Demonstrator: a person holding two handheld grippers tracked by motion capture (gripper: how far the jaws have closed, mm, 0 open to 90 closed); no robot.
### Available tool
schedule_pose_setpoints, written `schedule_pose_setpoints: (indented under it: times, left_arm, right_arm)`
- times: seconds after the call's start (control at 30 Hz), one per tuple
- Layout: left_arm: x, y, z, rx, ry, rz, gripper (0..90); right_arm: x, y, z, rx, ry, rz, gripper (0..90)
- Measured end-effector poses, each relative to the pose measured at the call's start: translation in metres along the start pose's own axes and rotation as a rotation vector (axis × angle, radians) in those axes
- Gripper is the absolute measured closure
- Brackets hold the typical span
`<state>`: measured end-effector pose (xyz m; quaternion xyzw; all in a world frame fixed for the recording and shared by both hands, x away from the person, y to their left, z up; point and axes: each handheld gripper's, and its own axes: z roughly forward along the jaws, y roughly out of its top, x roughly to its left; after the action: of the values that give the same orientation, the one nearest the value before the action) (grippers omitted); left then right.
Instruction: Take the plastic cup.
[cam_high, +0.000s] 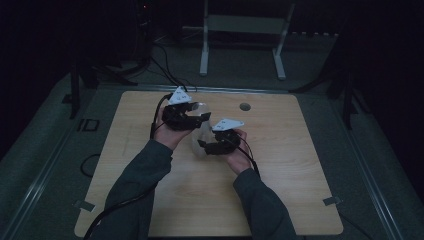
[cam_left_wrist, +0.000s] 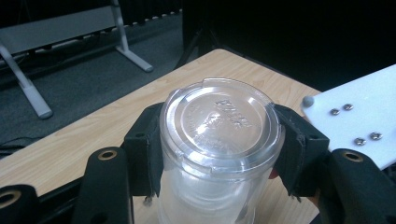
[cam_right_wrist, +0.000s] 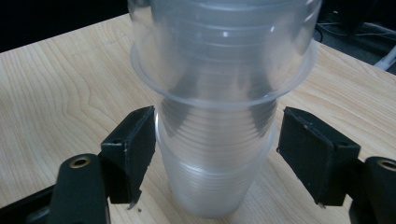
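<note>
Clear plastic cups (cam_right_wrist: 219, 154) stood nested on the tabletop (cam_high: 280, 170); the left gripper (cam_left_wrist: 219, 140) clamped the top one, the right gripper (cam_right_wrist: 217, 158) stood loose around the lower, separation not yet done.

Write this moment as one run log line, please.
left gripper: shut on top cup | right gripper: open around cup stack | table

An upturned cup (cam_left_wrist: 219, 135) sits over a cup stack (cam_right_wrist: 215, 172) on the table (cam_high: 280, 180).

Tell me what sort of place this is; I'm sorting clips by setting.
Probably a recording lab or studio: a bare light wooden table on grey carpet, a white metal stand frame, black cables, dark surroundings.
</note>
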<state>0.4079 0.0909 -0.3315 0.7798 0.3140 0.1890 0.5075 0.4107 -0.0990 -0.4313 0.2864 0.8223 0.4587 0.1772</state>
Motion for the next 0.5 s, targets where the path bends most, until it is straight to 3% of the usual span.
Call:
schedule_pose_setpoints:
  times: [0.5]
  left_arm:
    - [0.000, 0.013, -0.015, -0.029, -0.020, 0.012, 41.6]
  right_arm:
    - [-0.002, 0.000, -0.006, 0.005, 0.005, -0.008, 27.6]
